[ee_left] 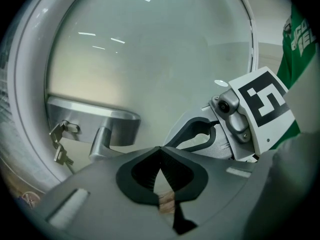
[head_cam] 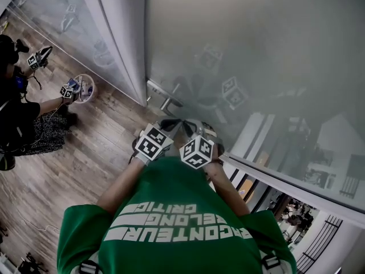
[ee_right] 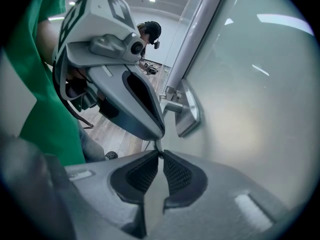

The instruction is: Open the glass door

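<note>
The frosted glass door (head_cam: 256, 50) stands right in front of me. Its metal lever handle (head_cam: 166, 99) sits at the door's left edge, just above both grippers. My left gripper (head_cam: 170, 124) and right gripper (head_cam: 202, 131) are held side by side, close below the handle and not touching it. In the left gripper view the left gripper (ee_left: 160, 150) is shut with nothing between its pads, the handle plate (ee_left: 95, 119) to its upper left and the right gripper's body (ee_left: 200, 134) beside it. In the right gripper view the right gripper (ee_right: 160, 155) has its tips together and empty, with the handle (ee_right: 186, 109) just beyond.
Keys (ee_left: 60, 141) hang from the lock under the handle. A grey frame post (head_cam: 122, 39) borders the door on the left. On the wood floor at the left, another person (head_cam: 23, 119) holds grippers beside a round white container (head_cam: 84, 88).
</note>
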Motion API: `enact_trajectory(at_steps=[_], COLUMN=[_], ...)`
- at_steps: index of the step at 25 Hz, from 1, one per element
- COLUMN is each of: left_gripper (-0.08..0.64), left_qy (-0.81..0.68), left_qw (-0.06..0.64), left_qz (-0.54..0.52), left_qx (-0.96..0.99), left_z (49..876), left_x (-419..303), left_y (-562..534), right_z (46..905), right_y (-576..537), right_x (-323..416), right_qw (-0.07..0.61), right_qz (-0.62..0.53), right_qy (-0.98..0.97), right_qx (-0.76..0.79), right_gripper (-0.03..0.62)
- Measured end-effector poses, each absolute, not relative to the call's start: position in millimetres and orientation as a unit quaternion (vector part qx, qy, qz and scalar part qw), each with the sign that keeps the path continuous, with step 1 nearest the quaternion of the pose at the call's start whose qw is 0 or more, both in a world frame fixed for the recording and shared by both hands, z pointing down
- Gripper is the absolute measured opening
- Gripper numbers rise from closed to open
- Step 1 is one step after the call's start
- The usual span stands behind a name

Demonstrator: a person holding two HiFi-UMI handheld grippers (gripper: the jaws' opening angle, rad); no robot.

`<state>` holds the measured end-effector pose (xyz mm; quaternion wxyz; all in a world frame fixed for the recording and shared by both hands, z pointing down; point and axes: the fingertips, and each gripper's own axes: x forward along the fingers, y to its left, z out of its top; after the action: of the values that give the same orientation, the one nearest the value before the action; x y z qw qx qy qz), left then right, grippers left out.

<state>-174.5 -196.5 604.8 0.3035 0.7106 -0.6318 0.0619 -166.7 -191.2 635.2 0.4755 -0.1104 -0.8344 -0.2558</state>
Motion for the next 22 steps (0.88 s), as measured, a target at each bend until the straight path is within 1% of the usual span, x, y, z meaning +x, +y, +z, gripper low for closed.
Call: enact_trajectory(at_steps=[7, 18, 22], left_gripper=[0.015, 0.015, 0.015], left_qy=[-0.634, -0.644, -0.647], left_qw=[0.327, 0.330, 0.328], left_qz=[0.060, 0.062, 0.063], left_qx=[0.698, 0.687, 0.685], left_z=[615.2, 618.5, 614.5], left_x=[-179.7, -197.0, -198.0], left_y=[-194.8, -194.8, -195.2], right_z=[648.5, 654.7, 651.7], right_y=[-196.8, -203.8, -206.4], right_x=[-168.8, -183.0, -186.1], right_qw=[0.451, 0.465, 0.460], right_qz=[-0.238, -0.245, -0.244], right_qy=[-0.855, -0.844, -0.847], right_qx=[-0.092, -0.106, -0.104], right_gripper=[0.020, 0.028, 0.029])
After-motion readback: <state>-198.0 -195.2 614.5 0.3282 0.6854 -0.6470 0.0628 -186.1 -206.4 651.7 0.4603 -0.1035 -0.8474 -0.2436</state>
